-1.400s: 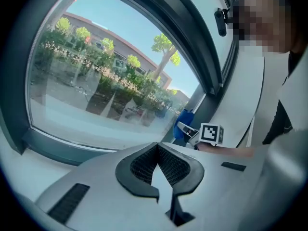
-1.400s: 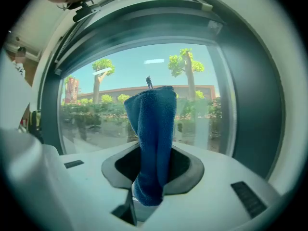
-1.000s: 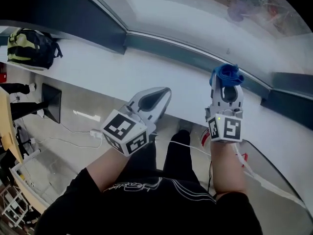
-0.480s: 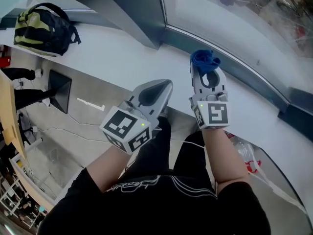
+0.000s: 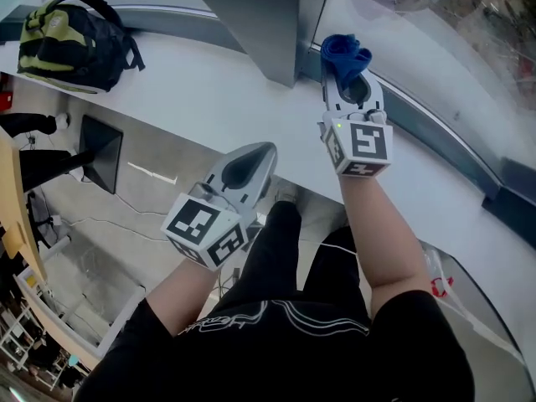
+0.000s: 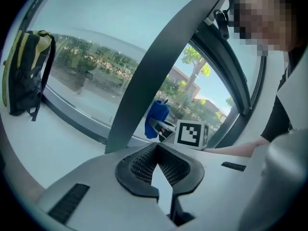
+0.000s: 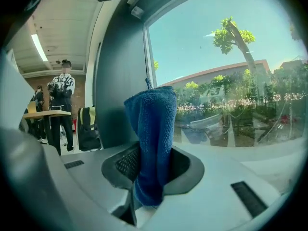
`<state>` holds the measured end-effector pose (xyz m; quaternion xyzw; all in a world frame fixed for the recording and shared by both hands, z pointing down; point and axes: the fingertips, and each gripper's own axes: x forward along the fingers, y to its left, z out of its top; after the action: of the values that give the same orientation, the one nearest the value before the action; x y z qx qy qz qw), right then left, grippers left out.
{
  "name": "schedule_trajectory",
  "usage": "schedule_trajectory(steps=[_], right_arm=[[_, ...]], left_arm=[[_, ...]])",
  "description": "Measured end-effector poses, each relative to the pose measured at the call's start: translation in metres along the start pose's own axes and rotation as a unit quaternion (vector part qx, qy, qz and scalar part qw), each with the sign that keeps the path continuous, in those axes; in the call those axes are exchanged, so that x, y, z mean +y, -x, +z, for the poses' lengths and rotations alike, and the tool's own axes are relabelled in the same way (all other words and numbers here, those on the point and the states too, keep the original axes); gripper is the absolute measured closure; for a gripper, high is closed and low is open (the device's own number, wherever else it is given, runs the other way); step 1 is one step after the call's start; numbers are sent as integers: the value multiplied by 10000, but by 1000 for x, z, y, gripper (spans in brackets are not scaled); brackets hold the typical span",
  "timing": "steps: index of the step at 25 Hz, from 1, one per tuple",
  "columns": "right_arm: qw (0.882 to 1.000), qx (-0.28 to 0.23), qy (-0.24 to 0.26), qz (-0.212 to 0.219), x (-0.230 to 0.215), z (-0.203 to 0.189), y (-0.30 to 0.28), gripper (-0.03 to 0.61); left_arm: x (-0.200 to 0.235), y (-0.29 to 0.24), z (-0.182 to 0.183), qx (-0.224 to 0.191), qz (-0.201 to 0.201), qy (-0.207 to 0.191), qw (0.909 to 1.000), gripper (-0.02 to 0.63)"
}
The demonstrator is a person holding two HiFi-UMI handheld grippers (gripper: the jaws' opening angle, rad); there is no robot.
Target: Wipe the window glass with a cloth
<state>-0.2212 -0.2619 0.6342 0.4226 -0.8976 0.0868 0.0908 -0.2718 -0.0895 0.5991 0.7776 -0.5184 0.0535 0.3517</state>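
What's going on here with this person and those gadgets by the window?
A person stands at a window holding tongs in each hand. The right tongs are clamped on a blue cloth, raised close to the window glass beside a dark pillar; contact with the glass can't be made out. The left tongs are shut on nothing, held lower over the white sill. A backpack sits on the sill.

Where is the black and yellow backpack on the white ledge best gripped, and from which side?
Probably the arched black carry strap of the black and yellow backpack, coming from above: it loops free of the bulky body, thin enough for two jaws.
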Motion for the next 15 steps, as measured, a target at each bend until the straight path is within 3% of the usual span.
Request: schedule_trajectory(steps=[7,15], right_arm=[[9996,81,85,-246,-6,-6,-40,486],[9990,76,72,-425,-16,-4,-45,485]], left_arm=[[22,8,-1,36,81,48,9999,609],[20,1,1,77,-10,46,10000,609]])
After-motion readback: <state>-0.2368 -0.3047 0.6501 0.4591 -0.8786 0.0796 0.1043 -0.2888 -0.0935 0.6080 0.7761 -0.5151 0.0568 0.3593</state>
